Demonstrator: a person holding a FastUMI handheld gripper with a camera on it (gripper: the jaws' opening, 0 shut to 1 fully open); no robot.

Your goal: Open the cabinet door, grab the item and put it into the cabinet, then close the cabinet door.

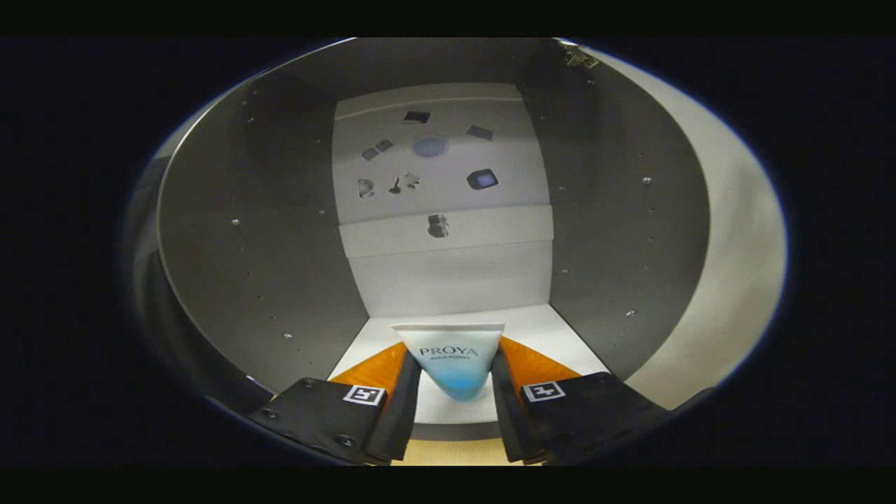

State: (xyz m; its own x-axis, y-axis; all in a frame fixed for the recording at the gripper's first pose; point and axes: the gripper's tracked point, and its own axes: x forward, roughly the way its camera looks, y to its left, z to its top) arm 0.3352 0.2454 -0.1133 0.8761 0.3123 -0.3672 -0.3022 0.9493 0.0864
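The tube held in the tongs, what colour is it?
White fading to blue at its lower end, seen in the gripper view.

My fingers (455,392) clamp a tube (453,360) above the white cabinet shelf (546,332); whether it touches, I cannot tell.

Dim cabinet walls (259,231) flank a brightly lit back panel (448,266); fisheye bends the edges, focus soft

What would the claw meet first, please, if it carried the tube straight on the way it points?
Probably the cabinet's white back wall: the claw, shut on the tube, points into the cabinet over its bare white floor. Depth is unclear.
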